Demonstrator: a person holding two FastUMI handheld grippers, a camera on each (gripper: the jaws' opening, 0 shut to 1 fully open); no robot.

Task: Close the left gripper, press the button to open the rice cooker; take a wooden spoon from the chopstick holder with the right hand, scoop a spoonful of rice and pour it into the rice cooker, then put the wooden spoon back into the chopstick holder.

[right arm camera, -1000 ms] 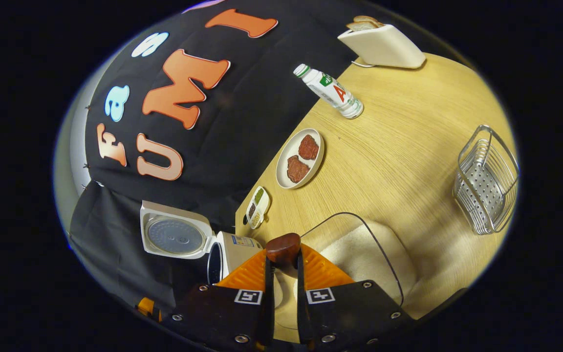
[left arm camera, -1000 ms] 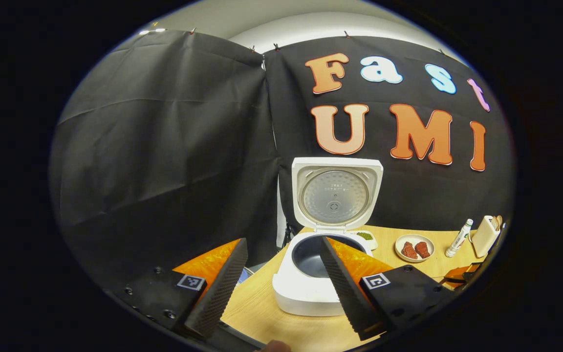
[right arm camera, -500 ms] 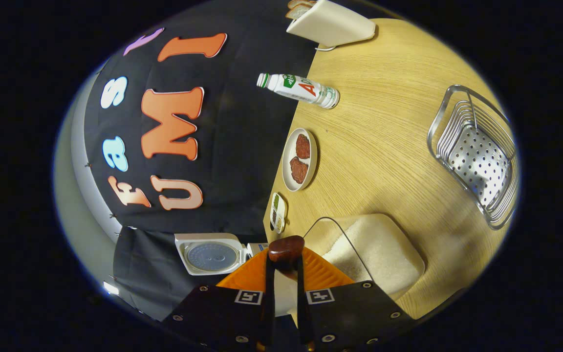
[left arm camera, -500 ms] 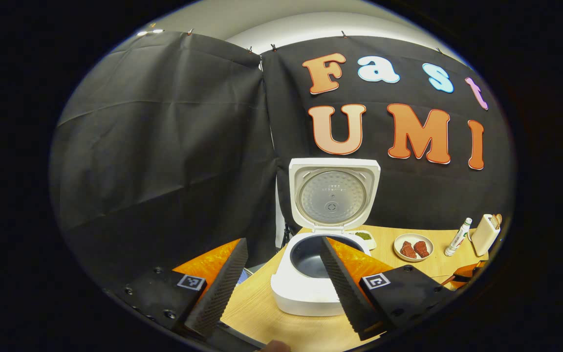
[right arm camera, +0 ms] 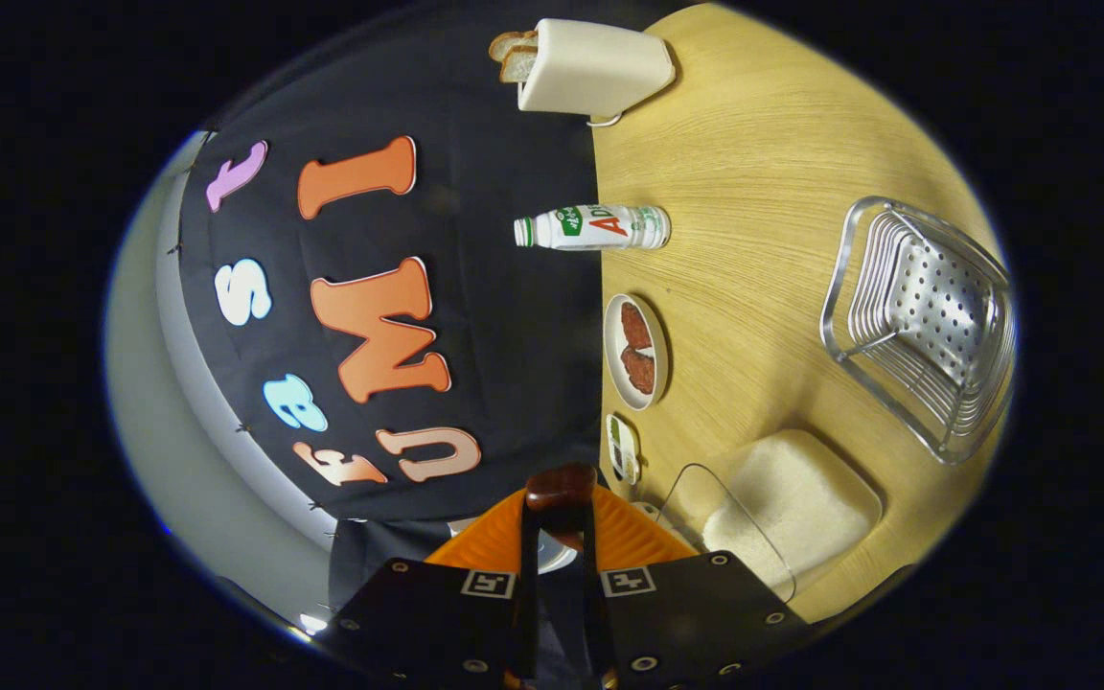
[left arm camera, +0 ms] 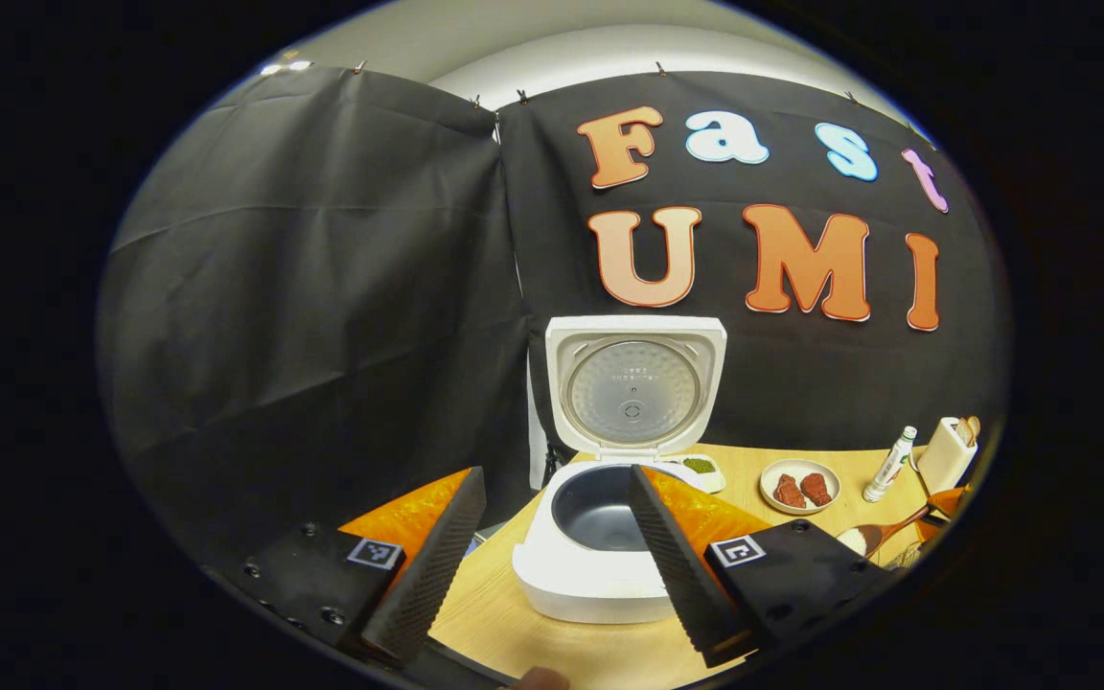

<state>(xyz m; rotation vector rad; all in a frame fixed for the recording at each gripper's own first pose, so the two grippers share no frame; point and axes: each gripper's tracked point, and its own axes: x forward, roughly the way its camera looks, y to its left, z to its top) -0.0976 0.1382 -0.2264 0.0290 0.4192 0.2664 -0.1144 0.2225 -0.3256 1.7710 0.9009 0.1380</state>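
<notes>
The white rice cooker (left arm camera: 590, 575) stands open on the table, lid (left arm camera: 633, 388) upright and dark pot (left arm camera: 595, 508) bare. My left gripper (left arm camera: 552, 565) hovers in front of it, open, holding nothing. At the right edge of the left gripper view the wooden spoon (left arm camera: 863, 540) carries white rice in its bowl. My right gripper (right arm camera: 560, 508) is shut on the spoon's dark handle (right arm camera: 560, 487). The right gripper view is rolled sideways. The clear rice container (right arm camera: 792, 498) lies to the right of its fingers, and the metal chopstick holder (right arm camera: 926, 321) stands beyond.
A plate of red meat (right arm camera: 636, 350), a small divided dish (right arm camera: 622, 448), a white bottle (right arm camera: 595, 227) and a toaster with bread (right arm camera: 590, 67) line the table's back edge along the black cloth. Bare wood (right arm camera: 753, 192) lies between them and the holder.
The right gripper has lifted the spoon away from the rice container and rolled further; the spoon with rice now appears in the left gripper view. The left gripper drifted slightly, still open.
</notes>
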